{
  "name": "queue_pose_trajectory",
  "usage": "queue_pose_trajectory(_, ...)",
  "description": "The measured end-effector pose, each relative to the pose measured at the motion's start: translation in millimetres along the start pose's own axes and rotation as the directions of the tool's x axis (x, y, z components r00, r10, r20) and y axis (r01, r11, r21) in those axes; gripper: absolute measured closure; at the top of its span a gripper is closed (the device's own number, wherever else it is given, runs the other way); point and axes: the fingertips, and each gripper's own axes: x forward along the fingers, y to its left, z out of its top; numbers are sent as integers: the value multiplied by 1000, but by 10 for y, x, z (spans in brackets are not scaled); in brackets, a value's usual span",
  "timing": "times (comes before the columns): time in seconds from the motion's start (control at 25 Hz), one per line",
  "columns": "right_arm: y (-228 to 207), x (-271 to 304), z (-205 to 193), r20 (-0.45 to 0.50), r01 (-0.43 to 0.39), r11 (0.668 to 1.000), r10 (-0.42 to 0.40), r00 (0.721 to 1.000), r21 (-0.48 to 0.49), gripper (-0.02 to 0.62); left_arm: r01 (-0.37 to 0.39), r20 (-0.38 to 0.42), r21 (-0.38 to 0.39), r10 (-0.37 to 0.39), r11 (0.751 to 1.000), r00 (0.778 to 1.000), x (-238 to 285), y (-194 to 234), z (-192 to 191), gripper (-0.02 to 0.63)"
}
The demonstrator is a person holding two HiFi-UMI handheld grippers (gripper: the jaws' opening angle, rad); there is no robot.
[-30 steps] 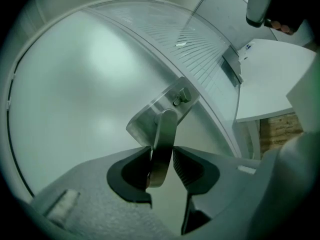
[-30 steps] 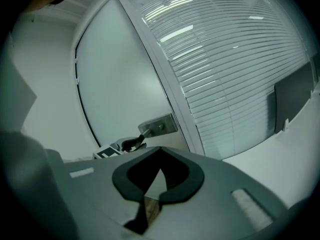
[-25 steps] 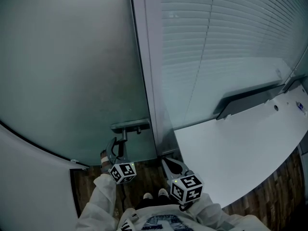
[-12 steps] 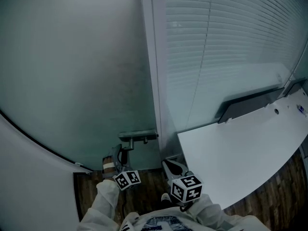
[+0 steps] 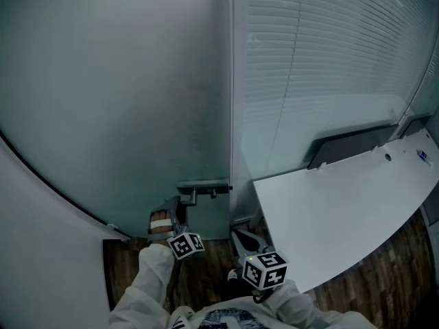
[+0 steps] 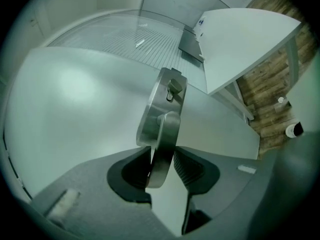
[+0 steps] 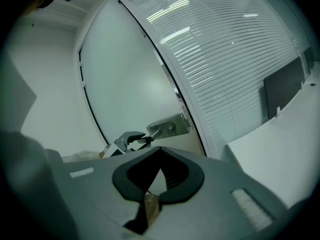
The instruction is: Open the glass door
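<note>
The frosted glass door (image 5: 123, 101) fills the left of the head view. Its steel lock plate (image 5: 204, 185) sits near the door's right edge, with a lever handle (image 5: 186, 199) below it. My left gripper (image 5: 175, 211) is shut on that lever. In the left gripper view the lever (image 6: 162, 144) runs between the dark pads of the left gripper (image 6: 162, 171), under the lock plate (image 6: 162, 106). My right gripper (image 5: 241, 237) hangs to the right of the door edge, shut and empty. In its own view the right gripper (image 7: 150, 189) has its tips together, and the lock plate (image 7: 167, 126) shows beyond.
A glass wall with white blinds (image 5: 322, 60) stands right of the door frame. A white desk (image 5: 343, 211) juts out at the right, with a dark monitor (image 5: 350, 146) behind it. A pale curved wall (image 5: 41, 252) lies at the left. The floor is dark wood (image 5: 206, 273).
The door edge, lock plate and lever have shifted right and slightly down in the head view. My left gripper stayed on the lever and rolled. The right gripper drifted a little.
</note>
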Motion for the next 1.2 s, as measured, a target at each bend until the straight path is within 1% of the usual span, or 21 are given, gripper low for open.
queue_pose_trajectory(0.08, 57, -105, -113, 4, 6, 1000, -6, 1000, 1, 591, 0, 1, 9, 0, 1000, 1000, -71, -40, -24, 465)
queue_pose_trajectory(0.16, 52, -155, -134, 14, 16, 1000, -16, 1000, 3, 591, -5, 5, 18, 4, 1000, 1000, -67, -27, -21, 465)
queue_pose_trajectory(0.2, 47, -166, -122, 20, 22, 1000, -22, 1000, 6, 591, -5, 10, 31, 5, 999, 1000, -43, -11, -14, 465)
queue_pose_trajectory(0.28, 78, -227, -122, 28, 31, 999, -31, 999, 13, 591, -4, 20, 81, 2, 997, 1000, -32, 7, -8, 474)
queue_pose_trajectory(0.36, 163, -382, -200, 38, 39, 999, -40, 998, 11, 589, 4, 28, 127, -8, 992, 1000, -164, -16, -8, 479)
queue_pose_trajectory(0.4, 209, -479, -273, 44, 43, 999, -44, 998, 7, 591, 3, 33, 134, -7, 991, 999, -278, -48, -14, 479)
queue_pose_trajectory(0.44, 249, -569, -358, 49, 48, 999, -48, 998, 3, 590, 0, 37, 131, -5, 991, 999, -403, -90, -24, 493)
queue_pose_trajectory(0.48, 277, -640, -442, 54, 53, 999, -53, 997, 0, 591, -4, 42, 120, -1, 993, 999, -522, -132, -34, 493)
queue_pose_trajectory(0.52, 299, -691, -513, 57, 59, 998, -59, 997, -1, 591, -8, 48, 103, 3, 995, 999, -623, -166, -44, 501)
queue_pose_trajectory(0.56, 323, -731, -564, 59, 64, 998, -64, 996, -1, 591, -12, 56, 80, 7, 997, 998, -711, -188, -50, 530)
queue_pose_trajectory(0.64, 396, -819, -637, 61, 72, 997, -72, 996, -2, 591, -13, 75, 14, 12, 1000, 997, -905, -199, -49, 548)
queue_pose_trajectory(0.68, 444, -872, -673, 60, 74, 997, -74, 995, -4, 591, -15, 86, -26, 17, 1000, 996, -1025, -194, -47, 568)
queue_pose_trajectory(0.72, 498, -924, -710, 58, 76, 997, -75, 996, -8, 591, -18, 98, -65, 25, 998, 995, -1155, -186, -48, 586)
queue_pose_trajectory(0.88, 751, -1118, -798, 63, 70, 997, -68, 996, -35, 591, -36, 135, -182, 61, 983, 989, -1668, -139, -92, 589)
queue_pose_trajectory(0.92, 817, -1166, -818, 64, 69, 997, -66, 996, -44, 591, -32, 139, -213, 63, 976, 988, -1801, -129, -109, 601)
queue_pose_trajectory(1.04, 1020, -1304, -894, 66, 61, 996, -57, 996, -69, 590, -17, 148, -317, 68, 948, 987, -2208, -127, -179, 601)
queue_pose_trajectory(1.12, 1151, -1398, -949, 69, 56, 995, -50, 996, -88, 591, 4, 156, -402, 64, 916, 986, -2469, -139, -214, 601)
queue_pose_trajectory(1.2, 1274, -1498, -1015, 75, 53, 993, -45, 996, -109, 591, 33, 167, -485, 56, 874, 984, -2719, -157, -246, 601)
